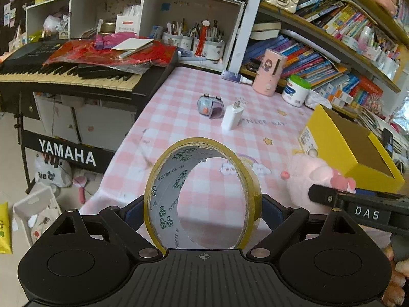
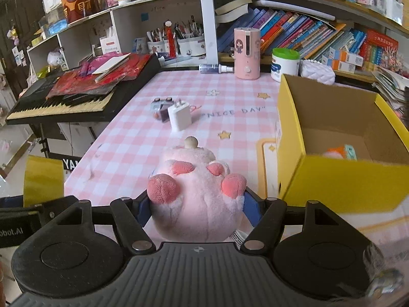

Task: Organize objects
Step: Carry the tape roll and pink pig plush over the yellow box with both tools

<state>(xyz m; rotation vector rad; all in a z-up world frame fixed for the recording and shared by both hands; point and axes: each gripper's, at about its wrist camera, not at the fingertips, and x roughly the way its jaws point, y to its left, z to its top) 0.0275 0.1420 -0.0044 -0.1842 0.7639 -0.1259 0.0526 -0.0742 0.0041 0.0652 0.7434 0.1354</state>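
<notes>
While the tape roll [image 1: 202, 194] stands on edge between the blue pads of the left gripper [image 1: 203, 212], its jaws are closed against the roll's two flat sides, holding it above the near edge of the tabletop [image 1: 179, 97]. The right gripper [image 2: 196, 204] likewise has its jaws pressed in on a pink plush toy [image 2: 196, 194], paws toward the camera, low over the pink checked cloth. Just right of the toy sits the yellow box [image 2: 342, 179], open at the top, its near wall close to the right jaw; an orange and teal item [image 2: 342, 152] lies inside, and much of the box floor is bare. Farther out, mid-cloth, a white charger [image 2: 180, 116] stands touching a small grey camera-like gadget [image 2: 159, 107], with bare cloth between them and the toy. A pink humidifier [image 2: 246, 52] and white tub [image 2: 285, 64] stand along the far edge. A keyboard [image 1: 76, 74] borders the left edge.
</notes>
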